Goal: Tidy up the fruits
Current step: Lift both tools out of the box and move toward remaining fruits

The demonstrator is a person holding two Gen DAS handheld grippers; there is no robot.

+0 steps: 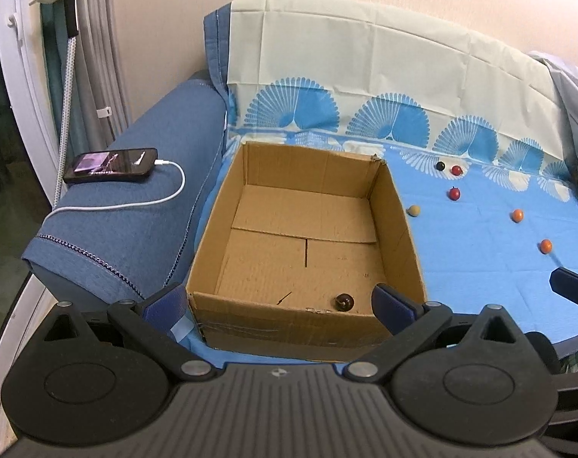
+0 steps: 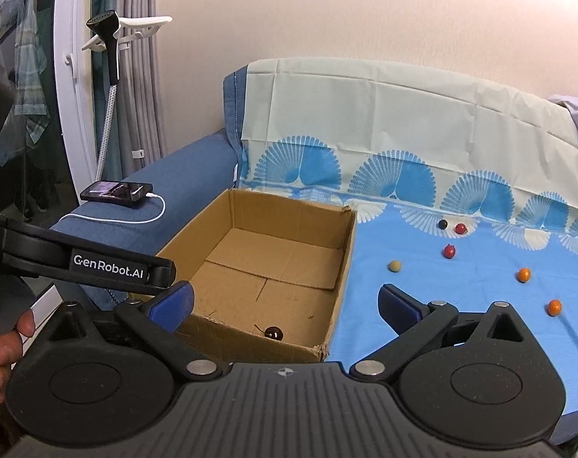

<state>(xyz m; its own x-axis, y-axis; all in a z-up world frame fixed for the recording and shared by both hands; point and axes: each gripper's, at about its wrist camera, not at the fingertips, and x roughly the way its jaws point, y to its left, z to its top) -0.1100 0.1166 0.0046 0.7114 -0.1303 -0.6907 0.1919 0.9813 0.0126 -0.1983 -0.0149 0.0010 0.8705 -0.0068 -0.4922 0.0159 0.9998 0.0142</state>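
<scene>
An open cardboard box (image 1: 399,225) (image 2: 346,252) sits on the blue patterned sheet, with one dark cherry (image 1: 344,301) (image 2: 273,333) on its floor near the front wall. Several small fruits lie loose on the sheet to the right: a black one (image 1: 440,166) (image 2: 443,224), two red ones (image 1: 454,193) (image 2: 449,251), a beige one (image 1: 414,210) (image 2: 394,265) and two orange ones (image 1: 517,214) (image 2: 524,274). My left gripper (image 1: 279,305) hangs open over the box's front edge, nothing between its blue pads. My right gripper (image 2: 285,305) is open and empty above the box's near right corner.
A phone (image 1: 110,165) (image 2: 117,192) on a white charging cable lies on the blue sofa armrest (image 1: 128,229) left of the box. A garment steamer (image 2: 111,49) and curtains stand by the wall at the left. A hand (image 2: 2,351) shows at the lower left.
</scene>
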